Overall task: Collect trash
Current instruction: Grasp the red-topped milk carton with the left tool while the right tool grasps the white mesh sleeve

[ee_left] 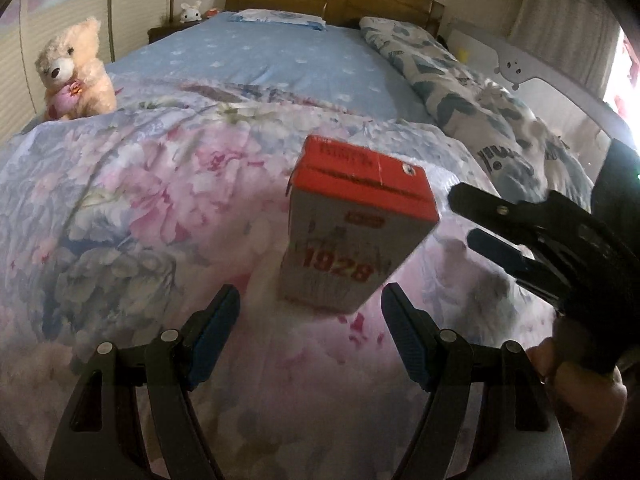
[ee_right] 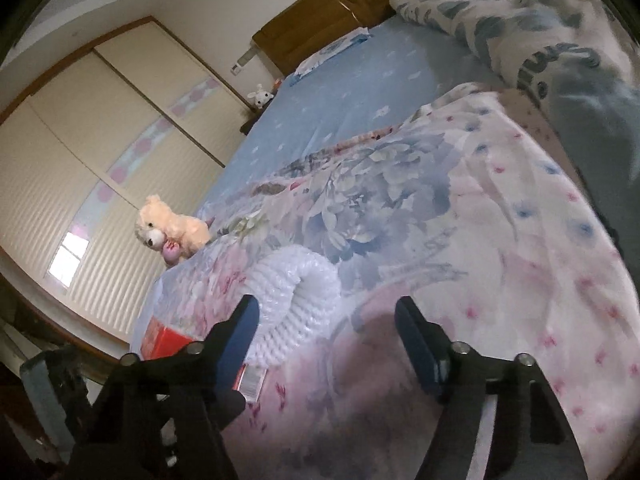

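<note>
Right gripper [ee_right: 324, 344] open, 2 blue-padded fingers spread wide over the floral quilt [ee_right: 460, 240], nothing between them. White bubble-wrap piece [ee_right: 296, 300] lies on the quilt just ahead of the left finger. Red and white box [ee_right: 168, 340] at the quilt's left edge, partly hidden behind that finger; possibly touching the wrap, hard to tell. Beige teddy bear [ee_right: 172, 232] sits further back beside the wardrobe doors [ee_right: 80, 152]. Wooden headboard [ee_right: 320, 12] at top.

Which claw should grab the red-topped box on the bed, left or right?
Probably left. The left claw is open with the box standing straight ahead between its fingers. The right claw points past it, toward the white wrap.
</note>
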Demonstrator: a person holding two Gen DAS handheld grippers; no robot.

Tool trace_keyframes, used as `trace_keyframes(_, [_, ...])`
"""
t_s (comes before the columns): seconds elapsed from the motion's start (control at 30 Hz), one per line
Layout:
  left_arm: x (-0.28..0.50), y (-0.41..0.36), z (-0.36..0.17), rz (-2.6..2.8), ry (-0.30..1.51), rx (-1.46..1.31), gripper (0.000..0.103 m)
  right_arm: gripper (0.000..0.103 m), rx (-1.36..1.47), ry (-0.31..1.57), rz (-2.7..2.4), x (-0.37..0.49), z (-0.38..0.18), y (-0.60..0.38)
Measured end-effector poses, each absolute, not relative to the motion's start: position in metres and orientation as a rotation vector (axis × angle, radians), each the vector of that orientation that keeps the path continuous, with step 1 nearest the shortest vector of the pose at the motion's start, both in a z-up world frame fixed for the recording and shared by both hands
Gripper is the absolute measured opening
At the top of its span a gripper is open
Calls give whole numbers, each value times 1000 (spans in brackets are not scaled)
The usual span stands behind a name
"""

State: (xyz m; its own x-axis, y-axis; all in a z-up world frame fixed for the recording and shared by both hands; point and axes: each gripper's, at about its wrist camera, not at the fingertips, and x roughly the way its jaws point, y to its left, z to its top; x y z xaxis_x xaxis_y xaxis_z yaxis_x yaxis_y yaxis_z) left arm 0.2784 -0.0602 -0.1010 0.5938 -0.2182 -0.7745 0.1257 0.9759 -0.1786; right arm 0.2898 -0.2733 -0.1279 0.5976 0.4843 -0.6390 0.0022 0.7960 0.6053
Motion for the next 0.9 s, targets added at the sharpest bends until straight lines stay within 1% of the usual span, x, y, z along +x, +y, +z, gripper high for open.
trace_keyframes(0.03, [280,-61,-101,-199,910,-108,75,64,610,901,305,292,-129,-273])
trace_keyframes(0.1, [281,-62,-100,-201,902,-110,75,50,624,908,317,296,-132,-270])
trace_keyframes(0.13, [282,-62,-100,-207,899,-114,74,46,629,914,319,297,-134,-270])
trace_keyframes(0.17, [283,-62,-99,-210,894,-119,73,34,636,918,323,298,-136,-269])
trace_keyframes(0.2, [282,-62,-98,-210,888,-121,70,19,651,925,332,298,-138,-269])
trace_keyframes(0.27, [284,-62,-98,-225,888,-127,51,7,666,929,343,296,-139,-270])
trace_keyframes(0.3, [284,-63,-98,-231,892,-127,51,1,660,929,339,294,-138,-269])
trace_keyframes(0.47, [275,-61,-93,-229,866,-110,49,0,655,916,336,279,-133,-271])
trace_keyframes(0.53, [269,-58,-90,-224,858,-106,47,7,671,909,331,272,-130,-275])
trace_keyframes(0.57, [266,-55,-89,-220,856,-108,47,7,673,905,321,271,-129,-276])
trace_keyframes(0.63, [258,-45,-85,-204,846,-117,47,10,658,902,307,271,-125,-275])
trace_keyframes(0.67, [254,-40,-84,-194,843,-120,47,20,650,903,306,272,-124,-272])
trace_keyframes(0.7, [251,-35,-83,-187,840,-124,47,42,645,907,306,274,-122,-269])
trace_keyframes(0.73, [246,-29,-82,-177,835,-129,47,54,642,901,307,277,-121,-265])
trace_keyframes(0.77, [241,-20,-82,-162,833,-134,47,67,634,891,305,278,-120,-264])
trace_keyframes(0.8, [237,-15,-82,-152,834,-138,47,70,612,880,299,280,-117,-258])
trace_keyframes(0.87, [231,1,-84,-130,843,-153,47,72,537,884,287,287,-114,-241])
trace_keyframes(0.9, [230,7,-86,-123,848,-164,47,76,513,890,289,291,-114,-234])
